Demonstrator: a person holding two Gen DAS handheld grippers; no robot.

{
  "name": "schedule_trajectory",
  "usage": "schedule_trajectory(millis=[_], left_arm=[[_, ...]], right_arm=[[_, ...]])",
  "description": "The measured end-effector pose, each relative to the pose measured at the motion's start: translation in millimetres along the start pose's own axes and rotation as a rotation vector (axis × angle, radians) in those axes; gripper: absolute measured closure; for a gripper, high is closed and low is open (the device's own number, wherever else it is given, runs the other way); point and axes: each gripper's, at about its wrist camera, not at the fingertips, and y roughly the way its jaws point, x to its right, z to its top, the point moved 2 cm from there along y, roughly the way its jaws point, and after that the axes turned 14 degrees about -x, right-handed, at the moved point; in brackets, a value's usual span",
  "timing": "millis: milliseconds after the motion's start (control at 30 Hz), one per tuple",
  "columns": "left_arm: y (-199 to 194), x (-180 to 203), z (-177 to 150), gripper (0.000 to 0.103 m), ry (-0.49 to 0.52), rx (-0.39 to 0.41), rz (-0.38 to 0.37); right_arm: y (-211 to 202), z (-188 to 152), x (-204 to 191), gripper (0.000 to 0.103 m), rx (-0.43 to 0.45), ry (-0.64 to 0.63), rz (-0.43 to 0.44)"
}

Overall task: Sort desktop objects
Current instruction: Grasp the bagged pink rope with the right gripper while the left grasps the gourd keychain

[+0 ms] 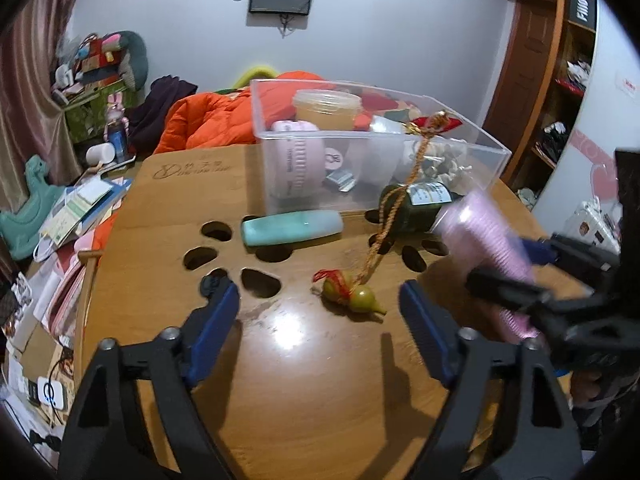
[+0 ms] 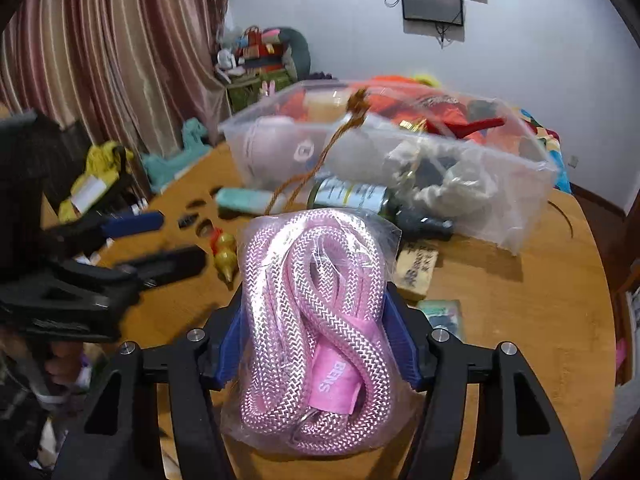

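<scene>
A small green-gold gourd charm [image 1: 352,298] with a red ribbon lies on the wooden table [image 1: 304,380]; its gold cord [image 1: 416,168] runs up over the rim of a clear plastic bin [image 1: 360,140]. My left gripper [image 1: 316,286] stands open, its blue pads on either side of the gourd and clear of it. My right gripper [image 2: 316,296] is shut on a bagged coil of pink rope [image 2: 316,320], held above the table to the right of the gourd. The rope [image 1: 488,248] shows blurred at the right of the left wrist view.
The bin holds a jar, a pink roll and other small things. A teal tube [image 1: 292,228] and a dark green bottle [image 1: 420,204] lie against its front. Cut-out holes [image 1: 260,282] pierce the tabletop. A lettered wooden block [image 2: 416,268] and a small packet [image 2: 442,314] lie at right.
</scene>
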Motion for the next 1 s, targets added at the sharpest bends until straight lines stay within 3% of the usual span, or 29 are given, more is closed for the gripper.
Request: schedule_trajectory(millis=[200, 267, 500, 567, 1000], left_arm=[[7.5, 14.7, 4.9, 0.031, 0.054, -0.004, -0.005], [12.4, 19.0, 6.2, 0.043, 0.071, -0.014, -0.002], [25.7, 21.2, 7.6, 0.061, 0.066, -0.039, 0.019], [26.0, 21.6, 7.8, 0.072, 0.065, -0.038, 0.024], [4.0, 24.6, 15.1, 0.073, 0.059, 0.032, 0.034]], right_arm=[[-32.1, 6.9, 12.0, 0.045, 0.085, 0.058, 0.047], [-39.1, 9.6, 15.5, 0.045, 0.106, 0.073, 0.049], [-45.0, 9.2, 30.3, 0.045, 0.121, 0.121, 0.055], [-43.3, 7.6, 34.8, 0.045, 0.118, 0.13, 0.054], [-48.3, 8.0, 52.8, 0.045, 0.13, 0.164, 0.049]])
